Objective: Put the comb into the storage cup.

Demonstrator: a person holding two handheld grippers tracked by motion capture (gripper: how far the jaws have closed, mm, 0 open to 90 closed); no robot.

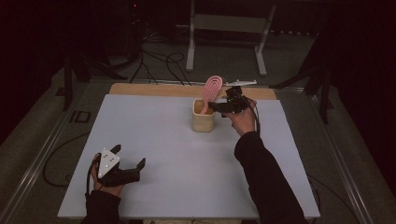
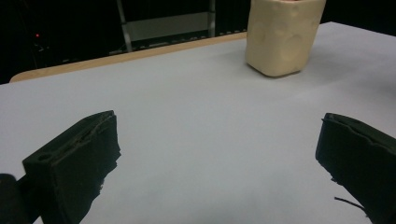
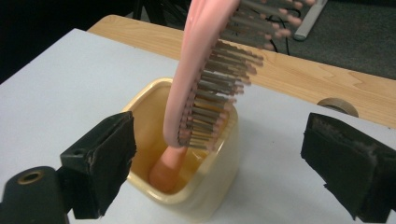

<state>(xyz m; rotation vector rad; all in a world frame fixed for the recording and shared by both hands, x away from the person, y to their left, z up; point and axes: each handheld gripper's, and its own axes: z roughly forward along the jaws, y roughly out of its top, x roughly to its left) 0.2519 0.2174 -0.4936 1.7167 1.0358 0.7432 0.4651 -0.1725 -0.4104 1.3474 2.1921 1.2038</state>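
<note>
Brush (image 1: 212, 88) stands handle-down in the cup (image 1: 203, 122), which sits on the far middle of the table (image 1: 187, 158). Its long axis runs nearly upright, leaning a little toward the right and far side in the high view, with the oval pink head well above the cup's rim. In the right gripper view the handle end (image 3: 169, 170) rests on the cup's bottom, the pink back of the head faces left and the bristles (image 3: 224, 70) point right, toward the right-hand jaw. The head leans against nothing else that I can make out; whether the shaft touches the cup's rim I cannot tell.

Right gripper (image 1: 215, 105) is held just right of the cup, at the level of the brush's lower head. Its jaws are spread wide, one on each side of the cup and brush, and neither jaw touches the brush or the cup.

Left gripper (image 1: 129, 156) is at the near left of the table, well apart from the cup, held in a hand (image 1: 105, 184) at the table's near edge. Its jaws are spread wide too, with bare table between them. From its own view the cup (image 2: 282, 35) shows far off and to the right.

A wooden strip (image 1: 154, 89) runs along the far edge of the table.
</note>
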